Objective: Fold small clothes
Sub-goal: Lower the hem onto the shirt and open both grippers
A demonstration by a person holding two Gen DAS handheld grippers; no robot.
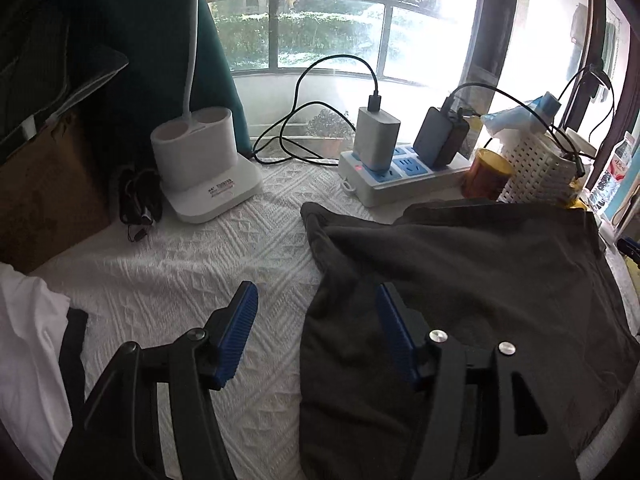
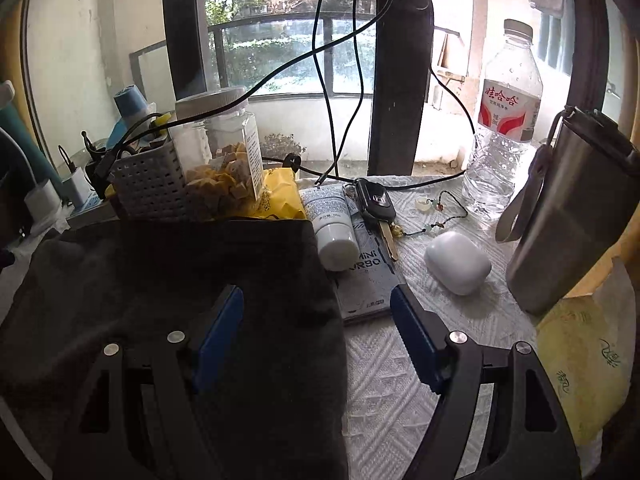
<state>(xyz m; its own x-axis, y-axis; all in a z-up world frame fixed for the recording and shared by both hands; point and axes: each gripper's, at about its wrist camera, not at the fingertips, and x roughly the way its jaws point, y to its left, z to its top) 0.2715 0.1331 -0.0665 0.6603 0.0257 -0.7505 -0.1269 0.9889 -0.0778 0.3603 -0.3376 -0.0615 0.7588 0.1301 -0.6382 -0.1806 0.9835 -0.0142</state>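
Over dark garment (image 1: 460,280), hand-held grippers agape

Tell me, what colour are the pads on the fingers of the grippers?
Blue, ribbed pads on black fingers; the left wrist view shows them best.

The left gripper (image 1: 316,320) is held low and pointed forward, its two blue-padded fingers (image 1: 240,332) spread wide with nothing clamped between them. The right gripper (image 2: 316,320) takes the same posture: low, pointed forward, blue-padded fingers (image 2: 416,340) spread wide and gripping nothing. The black linkage arms of both grippers fill the lower part of each view.
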